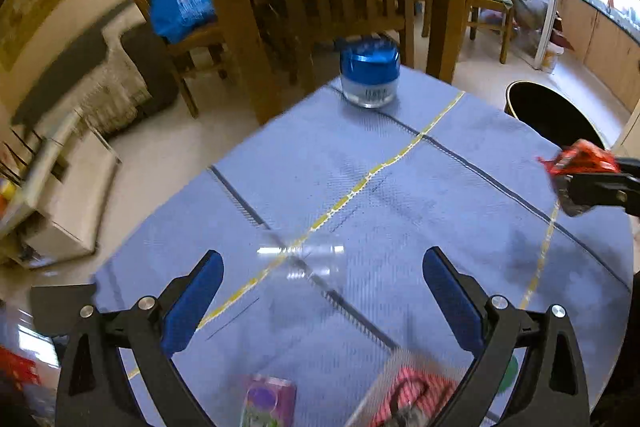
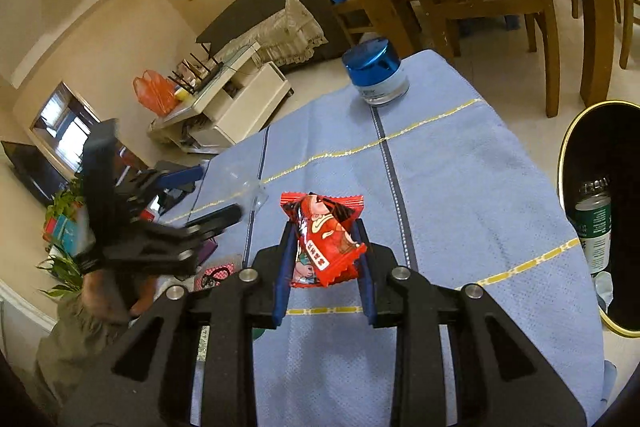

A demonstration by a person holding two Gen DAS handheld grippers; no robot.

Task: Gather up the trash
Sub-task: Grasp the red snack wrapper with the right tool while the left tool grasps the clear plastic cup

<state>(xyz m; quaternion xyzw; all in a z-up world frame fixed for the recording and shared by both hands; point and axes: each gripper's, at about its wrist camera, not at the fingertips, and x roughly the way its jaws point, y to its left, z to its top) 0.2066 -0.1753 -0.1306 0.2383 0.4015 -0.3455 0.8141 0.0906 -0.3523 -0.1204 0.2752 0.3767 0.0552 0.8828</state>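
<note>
Red snack wrapper (image 2: 326,239) looked light, crinkly, slippery; right gripper (image 2: 325,259) pinched it mid-body. Left gripper (image 1: 322,291) gaped wide, empty, around clear plastic cup (image 1: 308,263).

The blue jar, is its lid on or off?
On. The blue jar stands upright on the blue cloth with its shiny blue lid capping the top in both views.

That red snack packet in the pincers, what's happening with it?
A person is clearing rubbish off the blue cloth-covered table. The right gripper is clamped on a red printed snack wrapper, near the black gold-rimmed bin beside the table. The left gripper is open over a clear plastic cup.
</note>
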